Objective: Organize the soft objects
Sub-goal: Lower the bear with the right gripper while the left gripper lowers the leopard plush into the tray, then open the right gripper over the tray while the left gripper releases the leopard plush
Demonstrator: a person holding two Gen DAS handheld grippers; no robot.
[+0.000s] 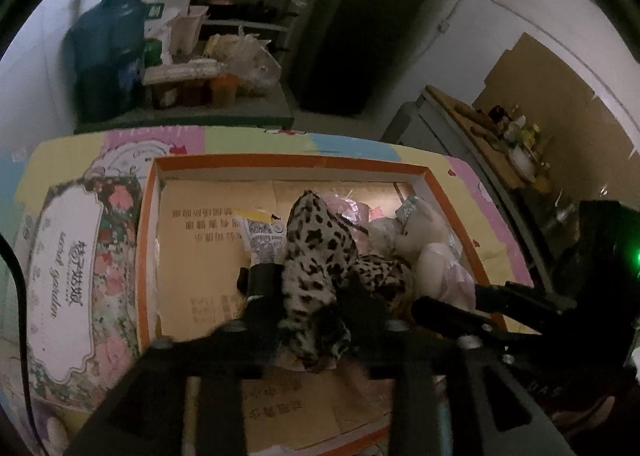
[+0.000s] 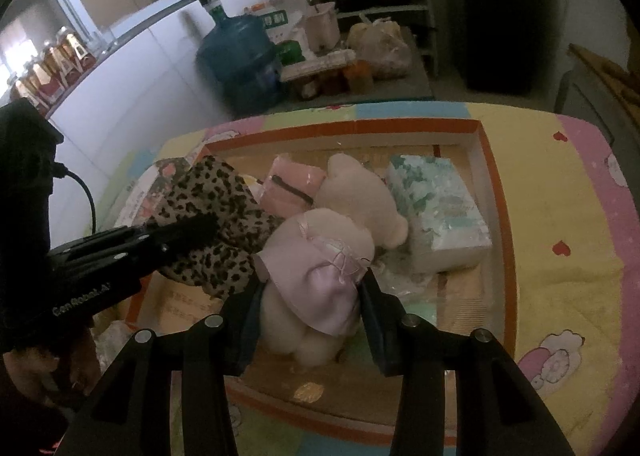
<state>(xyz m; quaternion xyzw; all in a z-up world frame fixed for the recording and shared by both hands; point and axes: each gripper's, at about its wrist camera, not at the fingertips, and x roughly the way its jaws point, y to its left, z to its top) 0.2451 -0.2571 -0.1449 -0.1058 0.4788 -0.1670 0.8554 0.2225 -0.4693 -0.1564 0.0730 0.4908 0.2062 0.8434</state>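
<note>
An orange-rimmed cardboard box (image 1: 280,163) (image 2: 496,215) lies open on the table. My left gripper (image 1: 312,284) (image 2: 192,228) is shut on a leopard-print soft piece (image 1: 316,248) (image 2: 216,195), which fills the gap between its fingers above the box's left part. My right gripper (image 2: 312,280) (image 1: 440,308) is shut on a cream teddy bear in a pink dress (image 2: 320,268) (image 1: 424,244). It grips the bear at the body, low over the box floor, with the head pointing away. Inside the box lie a pink zip pouch (image 2: 292,187) and a blue-green tissue pack (image 2: 436,207).
A pastel cartoon cloth (image 2: 560,256) covers the table. A floral tissue box (image 1: 68,276) lies left of the cardboard box. Behind the table stand a blue water jug (image 2: 240,55), a cluttered low table, shelves of dishes and a dark fridge (image 1: 360,23).
</note>
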